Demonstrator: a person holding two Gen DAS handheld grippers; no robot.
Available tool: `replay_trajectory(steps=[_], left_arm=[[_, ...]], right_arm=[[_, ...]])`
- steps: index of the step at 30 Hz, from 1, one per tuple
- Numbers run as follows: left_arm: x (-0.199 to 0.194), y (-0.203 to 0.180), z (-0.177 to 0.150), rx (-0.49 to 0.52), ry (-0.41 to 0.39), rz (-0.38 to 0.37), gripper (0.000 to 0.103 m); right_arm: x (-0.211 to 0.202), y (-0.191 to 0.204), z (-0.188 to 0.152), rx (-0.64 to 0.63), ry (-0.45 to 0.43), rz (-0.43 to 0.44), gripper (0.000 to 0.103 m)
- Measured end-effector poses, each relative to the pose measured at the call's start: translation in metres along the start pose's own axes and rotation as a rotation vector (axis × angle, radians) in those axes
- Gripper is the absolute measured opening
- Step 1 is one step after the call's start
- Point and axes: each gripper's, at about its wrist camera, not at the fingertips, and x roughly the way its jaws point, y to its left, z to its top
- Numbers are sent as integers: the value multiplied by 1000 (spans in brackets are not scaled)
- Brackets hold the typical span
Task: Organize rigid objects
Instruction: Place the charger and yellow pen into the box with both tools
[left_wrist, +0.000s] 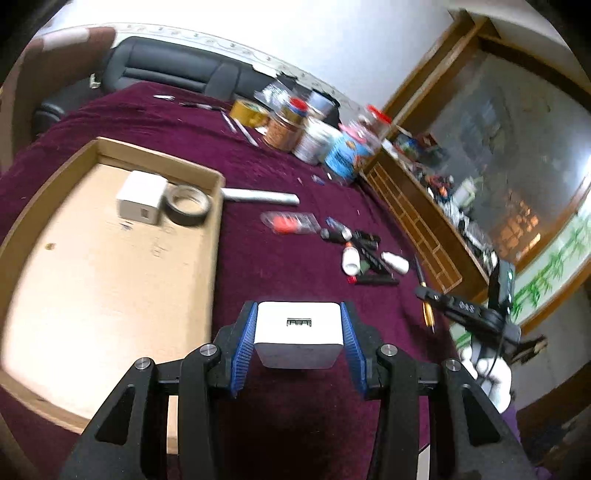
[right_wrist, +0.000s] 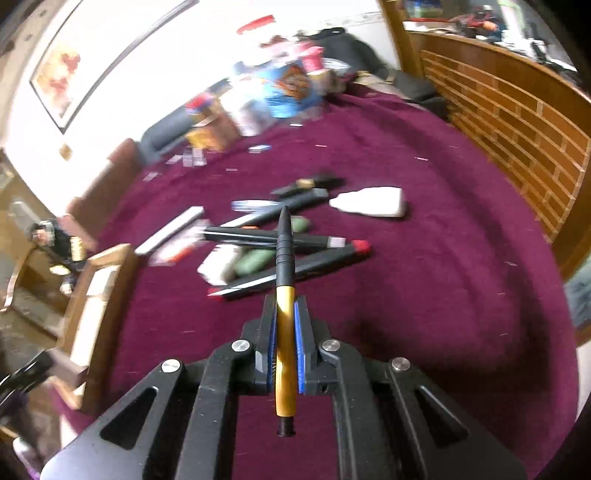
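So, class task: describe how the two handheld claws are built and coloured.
Both the left claw and right claw have matte black angular linkage arms with triangular cut-outs, round silver pivot bolts, and ribbed blue finger pads.

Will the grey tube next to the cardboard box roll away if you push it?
Probably. The grey tube looks round and lies flat on its side, so a sideways push could roll it. The fuzzy maroon cloth may slow it, and the cardboard box wall at one end could stop it.
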Motion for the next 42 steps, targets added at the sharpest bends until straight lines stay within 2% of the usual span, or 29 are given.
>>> replay_trajectory(steps=[5,7,12,16,20,29,32,34,38,40,41,42], left_arm=[[-35,31,13,-49,-66,40,39],[-46,50,20,-65,-77,87,39],[-51,90,41,-91,-69,191,39],[-38,112,60,-90,-32,239,39],[-16,134,77,-111,15,270,39],[36,182,111,-195,132,275,39],[46,193,122,-213,147,297,39],[52,200,128,-234,154,275,39],[60,197,136,-213,160,288,39],[61,198,137,-234,157,260,41],[60,199,137,-244,155,242,46],[59,200,137,-256,153,217,55]], right_arm=[[3,59,0,-62,27,148,6],[11,88,-2,-95,56,202,6],[45,160,-6,-172,140,303,6],[75,209,-13,-201,214,369,6],[113,249,-20,-205,291,398,6],[182,302,-25,-140,426,436,6],[205,313,-18,-119,441,411,6],[217,319,-13,-102,446,398,6],[227,326,-7,-93,437,370,6],[232,329,-6,-90,444,367,8],[233,329,-5,-81,441,362,8],[234,328,-5,-74,435,356,9]])
